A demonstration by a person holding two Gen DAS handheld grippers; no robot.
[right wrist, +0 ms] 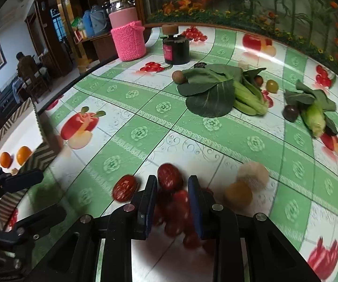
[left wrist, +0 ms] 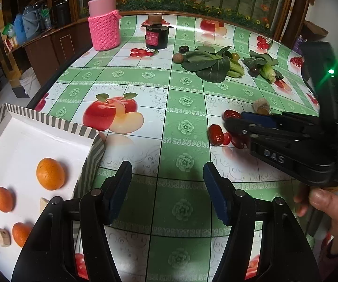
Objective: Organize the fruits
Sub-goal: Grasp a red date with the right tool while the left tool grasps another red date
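Note:
Two red dates lie on the fruit-print tablecloth. One date sits just past the tips of my right gripper, in line with its narrow gap; the pads do not press it. The other date lies left of the fingers. In the left wrist view the right gripper reaches in from the right beside both dates. My left gripper hangs open over bare cloth with nothing in it. A white tray with a striped rim at the left holds three oranges and some beige pieces.
A beige lump and a yellowish fruit lie right of the right fingers. Farther back are leafy greens, a dark plum, a brown fruit, a black jar and a pink-sleeved bottle. A hand holds the right gripper.

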